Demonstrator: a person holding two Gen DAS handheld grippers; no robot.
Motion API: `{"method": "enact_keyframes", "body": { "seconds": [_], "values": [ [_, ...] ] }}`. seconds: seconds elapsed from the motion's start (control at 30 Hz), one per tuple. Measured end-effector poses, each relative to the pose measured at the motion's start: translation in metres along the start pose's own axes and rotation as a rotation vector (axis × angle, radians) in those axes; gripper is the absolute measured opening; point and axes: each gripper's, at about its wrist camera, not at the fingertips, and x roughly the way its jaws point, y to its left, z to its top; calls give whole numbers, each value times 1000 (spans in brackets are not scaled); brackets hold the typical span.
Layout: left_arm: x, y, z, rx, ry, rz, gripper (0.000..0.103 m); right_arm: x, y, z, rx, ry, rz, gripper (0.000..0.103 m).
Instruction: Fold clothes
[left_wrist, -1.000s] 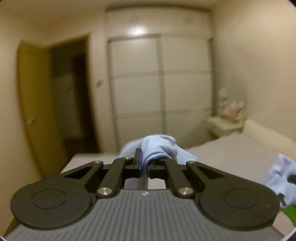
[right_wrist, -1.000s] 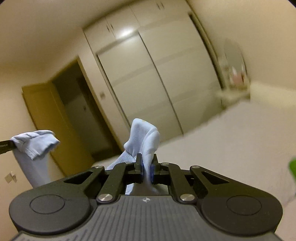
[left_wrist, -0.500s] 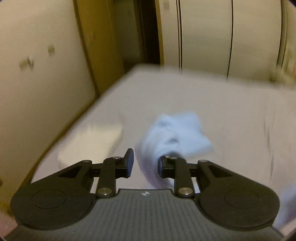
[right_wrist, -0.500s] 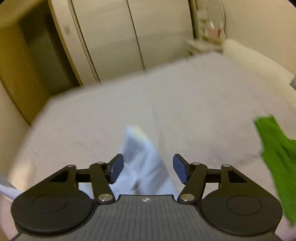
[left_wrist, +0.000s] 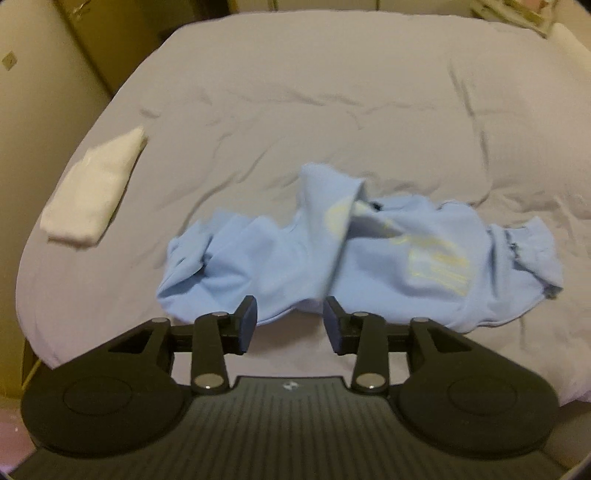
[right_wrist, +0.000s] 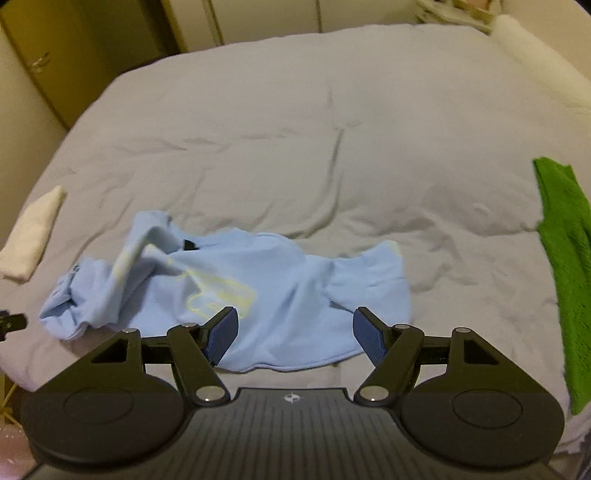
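Shirt (left_wrist: 369, 258), light blue and crumpled, lies near the front edge of a bed (left_wrist: 332, 92). Left tongs (left_wrist: 289, 325) and right tongs (right_wrist: 295, 334) hover over it, both open and empty. Folded white cloth (left_wrist: 92, 192) lies far left; green cloth (right_wrist: 565, 258) right.

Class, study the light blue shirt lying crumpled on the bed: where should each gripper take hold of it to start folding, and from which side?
Probably grip the light blue shirt at its near hem, approaching from the bed's near edge. That hem lies flat, exposed and closest; the far part is bunched. The left gripper and right gripper are open just before it.
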Motion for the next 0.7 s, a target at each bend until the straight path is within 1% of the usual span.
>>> {"method": "enact_keyframes", "body": {
  "seconds": [0.13,0.3,0.47,0.7],
  "values": [
    [-24,-14,1,22,-42,18,38,9,7,-8,-36,0,59,72],
    [-37,-27,-3,33,-70,24,40,23,15,-12,-59,20,102,72],
    [-37,-32,-2,21,-66,25,40,25,22,-7,-96,19,128,72],
    [-27,-31,9,26,-50,19,42,39,26,6,-95,26,149,72]
  ]
}}
